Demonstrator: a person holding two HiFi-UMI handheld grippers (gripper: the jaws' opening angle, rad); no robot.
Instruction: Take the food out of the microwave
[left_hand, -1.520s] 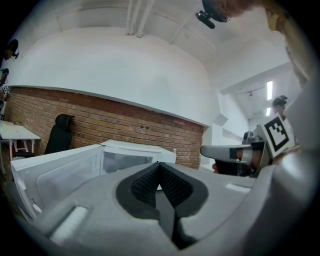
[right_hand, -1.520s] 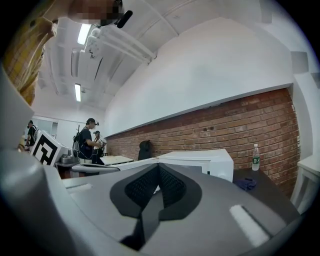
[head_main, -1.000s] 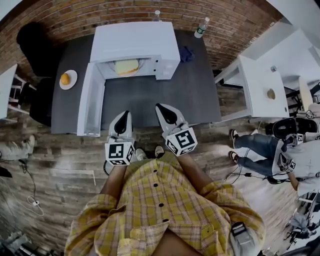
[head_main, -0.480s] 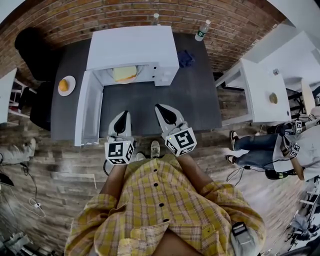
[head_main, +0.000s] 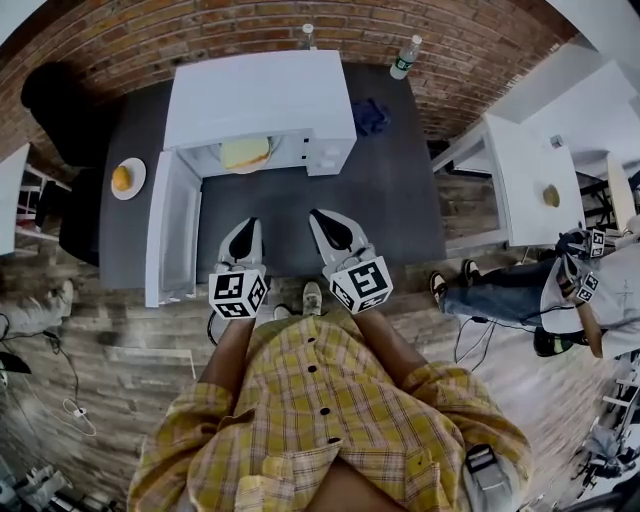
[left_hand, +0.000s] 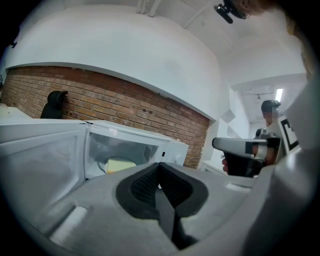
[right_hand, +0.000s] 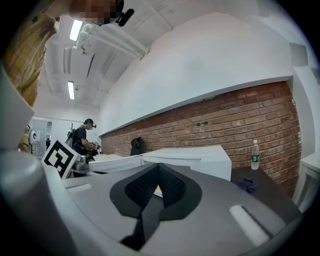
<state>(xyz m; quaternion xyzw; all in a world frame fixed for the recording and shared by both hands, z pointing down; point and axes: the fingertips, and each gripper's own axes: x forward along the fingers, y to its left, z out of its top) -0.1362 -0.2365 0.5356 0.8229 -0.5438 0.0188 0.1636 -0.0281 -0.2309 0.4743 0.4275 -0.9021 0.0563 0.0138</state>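
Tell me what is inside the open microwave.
Inside the microwave, a pale yellow piece of food sits near the front opening. From the head view, the microwave's top covers the rest of the cavity, so anything farther back cannot be seen.

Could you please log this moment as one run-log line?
microwave: open | food: inside | left claw: shut, empty | right claw: shut, empty

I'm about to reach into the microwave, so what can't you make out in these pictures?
The food: in the head view the roof of the microwave covers its back; in the left gripper view the body of the left gripper hides its lower edge, so its dish is unclear.
The orange item on the small plate: head view, too small to identify.
The buttons: head view, too small to read.
The bottle label: head view, too small to read.
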